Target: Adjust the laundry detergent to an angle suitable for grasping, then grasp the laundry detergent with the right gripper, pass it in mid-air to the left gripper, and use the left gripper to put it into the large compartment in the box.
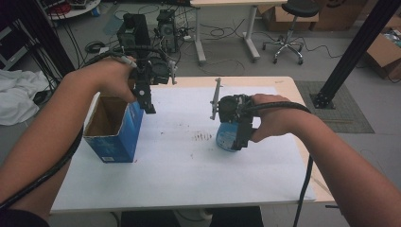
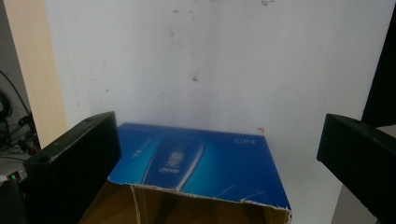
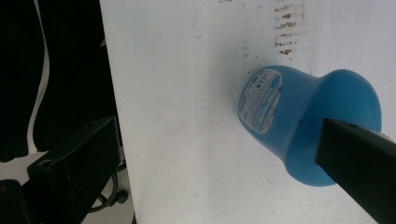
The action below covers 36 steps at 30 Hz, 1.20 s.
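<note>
Blue plastic bottle (image 3: 303, 123) stands partly between the right gripper's (image 3: 224, 158) spread fingers, off-centre; closing could tip it. Left gripper's (image 2: 219, 158) fingers gape above the open carton (image 2: 205, 161).

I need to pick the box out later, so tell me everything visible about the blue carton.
The blue carton is printed cardboard, blue outside, plain brown inside. It stands upright with its top open and a ragged, torn rim, on the white table near its left edge. The left gripper hovers just above it, jaws open; nothing visibly touches it.

Grey floor (image 1: 227, 56) strewn with cables; black stool (image 1: 289, 28) behind; cardboard boxes (image 1: 385, 52) at right
</note>
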{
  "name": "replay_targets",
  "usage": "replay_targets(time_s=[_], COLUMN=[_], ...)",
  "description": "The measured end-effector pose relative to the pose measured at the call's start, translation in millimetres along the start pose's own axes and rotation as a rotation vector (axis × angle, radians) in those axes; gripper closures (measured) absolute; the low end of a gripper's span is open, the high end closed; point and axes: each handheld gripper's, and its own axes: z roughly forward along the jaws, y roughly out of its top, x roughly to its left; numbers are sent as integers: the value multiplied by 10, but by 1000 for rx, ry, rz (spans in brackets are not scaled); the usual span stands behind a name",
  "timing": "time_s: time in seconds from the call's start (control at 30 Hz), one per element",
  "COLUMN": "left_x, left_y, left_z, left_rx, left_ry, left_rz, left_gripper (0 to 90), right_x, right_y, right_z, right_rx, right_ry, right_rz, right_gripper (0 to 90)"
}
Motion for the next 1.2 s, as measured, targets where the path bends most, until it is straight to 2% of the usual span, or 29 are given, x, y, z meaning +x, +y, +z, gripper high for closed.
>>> replay_targets(time_s=[0.27, 0.47, 0.73, 0.87, 1.1, 1.2], left_x=[22, -2, -35, -61, -78, -83], left_y=[5, 44, 19, -14, 16, 21], left_z=[9, -15, 25, 45, -17, -25], left_rx=[2, 6, 20, 12, 5, -13], left_ry=[-7, -7, -7, -11, 0, 0], left_rz=[-11, 1, 6, -4, 11, 11], left_gripper=[1, 1, 1, 1, 1, 1], right_x=[-13, -24, -19, -5, 30, 28], right_y=[2, -36, -20, 5, -7, -8], right_z=[-8, -59, -55, -36, -62, -66], right_rx=[4, -2, -7, 2, 1, 3], right_ry=[2, -7, -13, -16, -18, -21], right_rz=[-5, -2, 2, -4, 2, 8], right_gripper=[1, 1, 1, 1, 0, 0])
